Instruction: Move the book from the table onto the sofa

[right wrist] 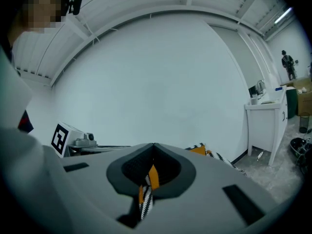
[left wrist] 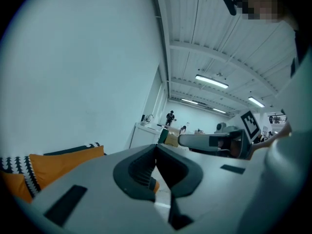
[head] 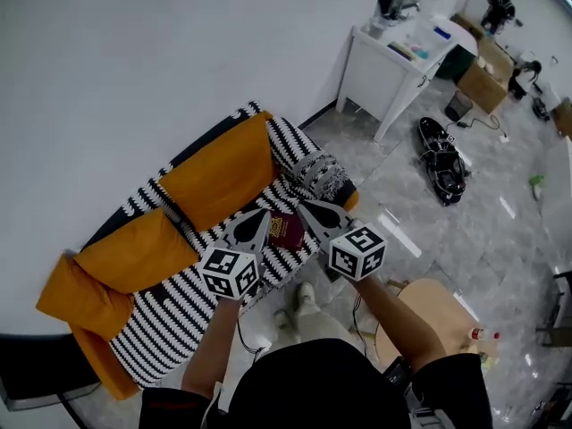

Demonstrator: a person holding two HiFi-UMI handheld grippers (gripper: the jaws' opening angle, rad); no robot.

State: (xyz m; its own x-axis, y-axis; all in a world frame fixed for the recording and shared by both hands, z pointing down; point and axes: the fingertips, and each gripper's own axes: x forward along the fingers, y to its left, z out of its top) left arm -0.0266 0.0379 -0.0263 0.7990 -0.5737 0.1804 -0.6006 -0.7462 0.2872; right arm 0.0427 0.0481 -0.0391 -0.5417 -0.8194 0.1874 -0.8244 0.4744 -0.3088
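At the lower right of the head view, close by the person's side, the round wooden table (head: 431, 304) bears a small bottle near its edge and no book. Further up, at the middle of the frame, the left gripper (head: 264, 214) and the right gripper (head: 306, 206) hang side by side, their noses converging toward the upper middle. Each has its jaws pressed together with nothing caught in them; each gripper view shows only a sliver of orange or zigzag cloth through the slot behind the meeting tips. Just beyond and beneath them, in the gap between the two noses, the dark red book (head: 286, 231) lies flat on the black-and-white seat of the sofa (head: 170, 322), toward the seat's right end. So the book sits ahead of and below both tools, about as near to one as to the other, and apparently touching neither. The grippers cover part of its edges, so its long axis cannot be told surely. Behind it stand the orange back cushions (head: 219, 175) and a patterned pillow (head: 322, 175). By this lie the book looks delivered; any drawing back should avoid brushing it.
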